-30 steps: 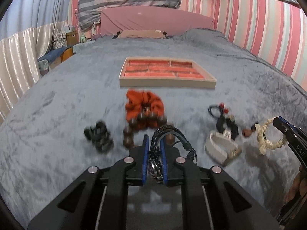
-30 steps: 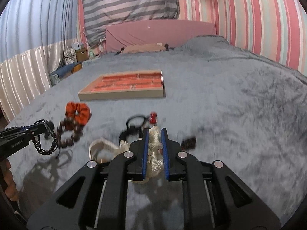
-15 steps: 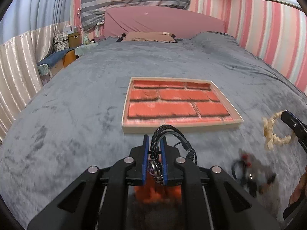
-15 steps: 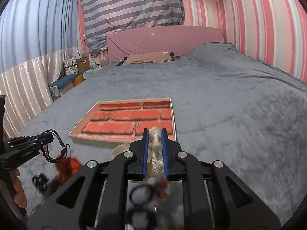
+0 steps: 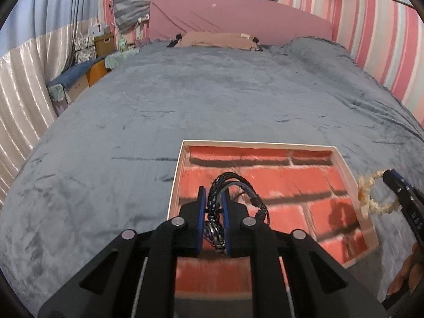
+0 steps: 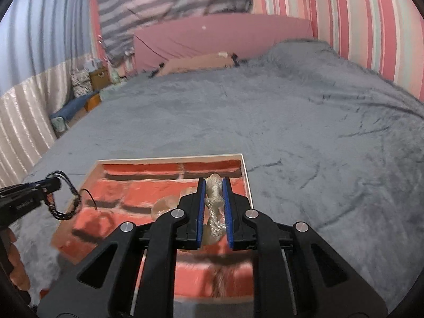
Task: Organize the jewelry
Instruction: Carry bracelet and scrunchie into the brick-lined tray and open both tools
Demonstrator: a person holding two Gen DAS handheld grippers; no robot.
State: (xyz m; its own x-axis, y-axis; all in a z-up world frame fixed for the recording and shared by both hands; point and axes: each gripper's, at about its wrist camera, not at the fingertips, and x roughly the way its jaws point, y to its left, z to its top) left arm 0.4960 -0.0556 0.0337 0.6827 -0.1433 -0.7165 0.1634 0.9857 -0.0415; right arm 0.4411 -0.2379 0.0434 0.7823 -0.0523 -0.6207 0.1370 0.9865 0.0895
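A shallow cream-rimmed tray [image 5: 176, 175] [image 6: 246, 175] with a red brick-pattern lining lies on the grey bedspread, right below both grippers. My left gripper [image 5: 214, 193] is shut on a black braided bracelet [image 5: 233, 182], which loops up out of the pads above the tray's left half. My right gripper [image 6: 214, 185] is shut on a cream twisted hair tie [image 6: 213, 193], held over the tray's right side. In the left wrist view the right gripper [image 5: 389, 176] and cream hair tie [image 5: 371, 193] show at the right edge; in the right wrist view the left gripper [image 6: 57, 184] and black bracelet [image 6: 63, 206] show at the left.
Grey bedspread [image 5: 212, 100] stretches far beyond the tray to a pink headboard [image 5: 238, 18] and a tan pillow [image 5: 220, 39]. Pale curtains [image 5: 18, 84] and boxes [image 5: 102, 42] stand on the left, a striped wall [image 5: 384, 39] on the right. A person's fingers [image 5: 408, 273] show low right.
Both grippers have travelled forward together from the pile of jewelry to above the tray, each still holding its piece. The scrunchie, beads and other items have dropped out of view.
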